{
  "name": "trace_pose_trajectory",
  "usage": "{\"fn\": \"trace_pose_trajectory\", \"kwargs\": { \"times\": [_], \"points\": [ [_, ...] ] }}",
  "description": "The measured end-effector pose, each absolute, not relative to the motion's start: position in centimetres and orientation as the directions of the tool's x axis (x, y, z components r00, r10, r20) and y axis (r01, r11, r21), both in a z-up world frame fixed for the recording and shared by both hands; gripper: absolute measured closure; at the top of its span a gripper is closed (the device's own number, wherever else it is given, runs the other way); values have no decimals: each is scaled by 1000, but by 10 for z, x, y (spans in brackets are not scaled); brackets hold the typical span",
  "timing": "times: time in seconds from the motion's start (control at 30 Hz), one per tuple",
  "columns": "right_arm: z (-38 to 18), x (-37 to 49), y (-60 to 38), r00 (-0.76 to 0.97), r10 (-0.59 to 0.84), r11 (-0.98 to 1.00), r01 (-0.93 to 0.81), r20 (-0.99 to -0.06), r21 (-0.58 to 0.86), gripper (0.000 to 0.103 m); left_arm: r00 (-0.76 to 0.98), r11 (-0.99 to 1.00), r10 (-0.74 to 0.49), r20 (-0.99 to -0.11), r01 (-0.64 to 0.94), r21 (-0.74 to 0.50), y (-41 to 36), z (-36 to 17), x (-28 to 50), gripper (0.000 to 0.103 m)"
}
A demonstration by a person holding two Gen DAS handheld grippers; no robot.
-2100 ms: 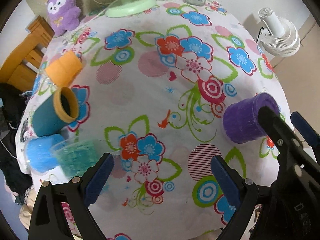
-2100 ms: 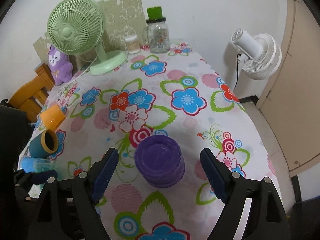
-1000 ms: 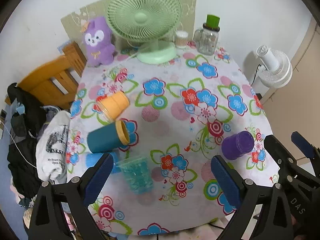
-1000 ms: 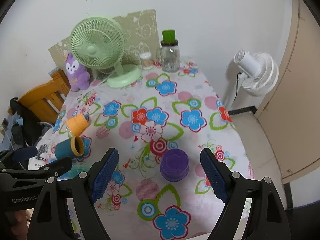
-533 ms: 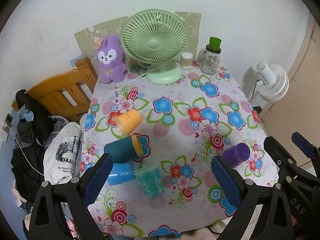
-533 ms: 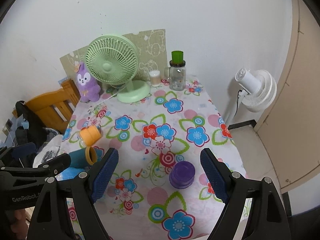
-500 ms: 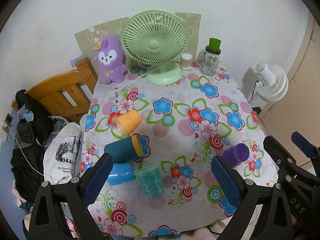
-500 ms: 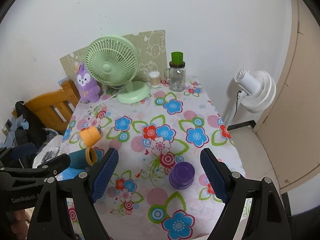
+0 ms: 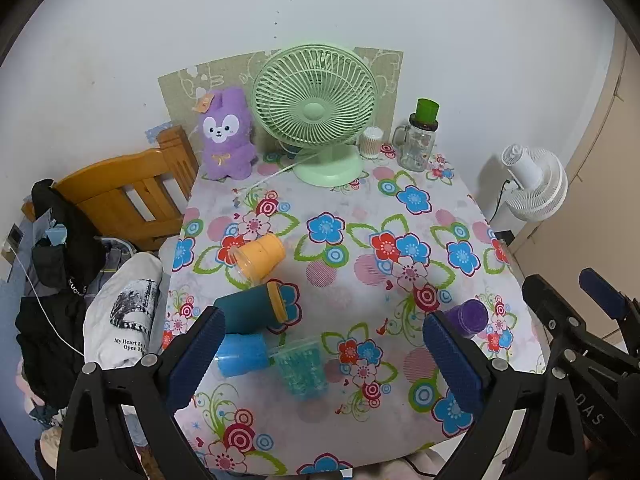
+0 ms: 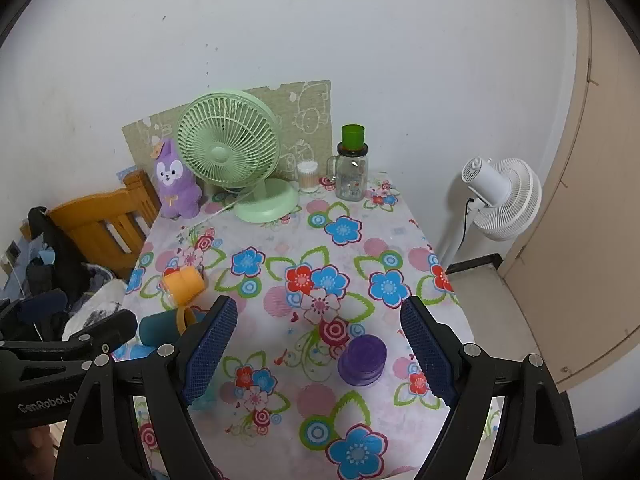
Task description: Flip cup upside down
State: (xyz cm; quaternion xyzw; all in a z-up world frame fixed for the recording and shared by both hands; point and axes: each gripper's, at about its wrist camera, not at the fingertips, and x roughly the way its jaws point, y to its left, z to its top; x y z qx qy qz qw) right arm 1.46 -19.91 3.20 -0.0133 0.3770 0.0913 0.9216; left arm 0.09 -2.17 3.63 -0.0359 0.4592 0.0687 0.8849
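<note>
a floral tablecloth [image 9: 352, 208] is spread on the table; a white fan [image 10: 500, 200] stands on the right; both grippers, left [image 9: 324, 356] and right [image 10: 318, 350], are held released.

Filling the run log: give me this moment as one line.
left gripper: open, empty | right gripper: open, empty | purple cup: upside down on table | orange cup, teal cup: on sides

Home room, plush toy [image 9: 227, 134], desk fan [image 9: 315, 112]

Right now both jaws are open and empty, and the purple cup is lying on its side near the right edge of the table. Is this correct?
One detail is wrong: the purple cup is not on its side. The right wrist view shows it standing upside down, flat base on top. The rest holds: left gripper and right gripper are open and empty.
</note>
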Motion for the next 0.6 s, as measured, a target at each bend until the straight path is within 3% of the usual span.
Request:
{"fn": "trace_pose_trajectory", "kwargs": {
  "times": [0.6],
  "points": [
    [32,14,-193,697,155,983,-179,-700,40,17,575,988,96,-812,-157,6,-20,38,0,3]
  ]
}}
